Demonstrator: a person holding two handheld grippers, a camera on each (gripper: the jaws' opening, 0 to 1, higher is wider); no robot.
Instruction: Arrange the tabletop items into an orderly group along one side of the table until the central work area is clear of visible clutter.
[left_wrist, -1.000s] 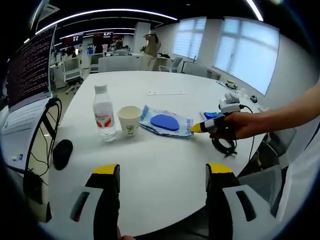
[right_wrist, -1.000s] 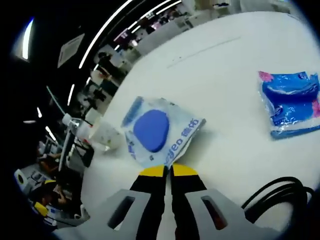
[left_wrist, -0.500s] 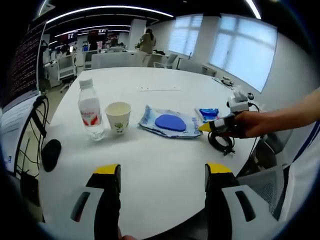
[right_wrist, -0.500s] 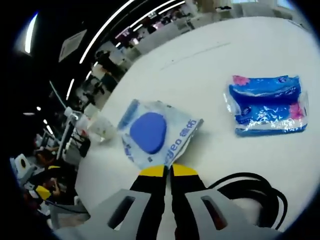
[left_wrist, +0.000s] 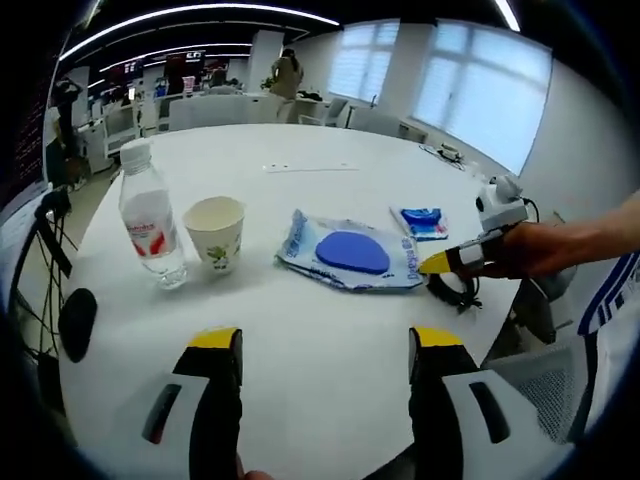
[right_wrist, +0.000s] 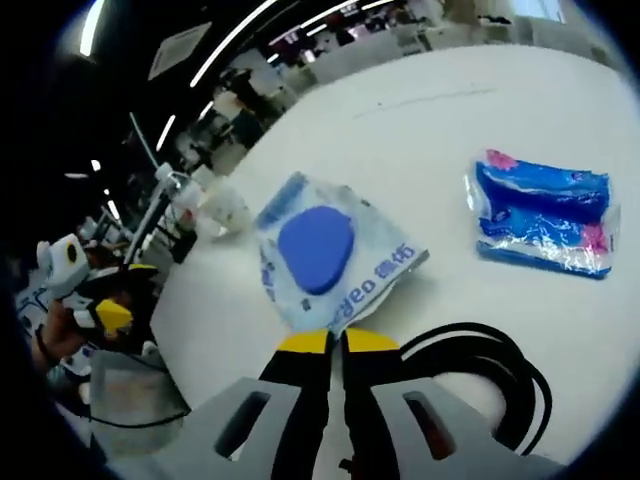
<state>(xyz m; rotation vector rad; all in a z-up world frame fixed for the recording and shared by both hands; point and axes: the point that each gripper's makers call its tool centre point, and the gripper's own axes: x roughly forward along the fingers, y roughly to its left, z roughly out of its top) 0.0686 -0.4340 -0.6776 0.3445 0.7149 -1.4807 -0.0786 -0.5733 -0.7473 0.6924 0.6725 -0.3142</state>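
Gripping the wipes pack (right_wrist: 327, 260) by its near edge, the right gripper (right_wrist: 335, 342) has its jaws clamped on the wrapper, seemingly to drag it sideways (left gripper (left_wrist: 325, 340) hangs jaws apart, idle) beside the cup (left_wrist: 216, 231) on the bench (left_wrist: 310, 350).

An open-plan office: desk rows (left_wrist: 150, 110), chairs, ceiling strip lights (left_wrist: 190, 14).

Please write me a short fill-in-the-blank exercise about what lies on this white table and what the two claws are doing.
1. The paper cup stands between the wet-wipes pack and the water ____.
2. The right claw is shut on an edge of the ____ pack.
3. The left claw is ____ and holds nothing.
4. The coiled cable by the right claw is ____ in colour.

Missing words: bottle; wet-wipes; open; black
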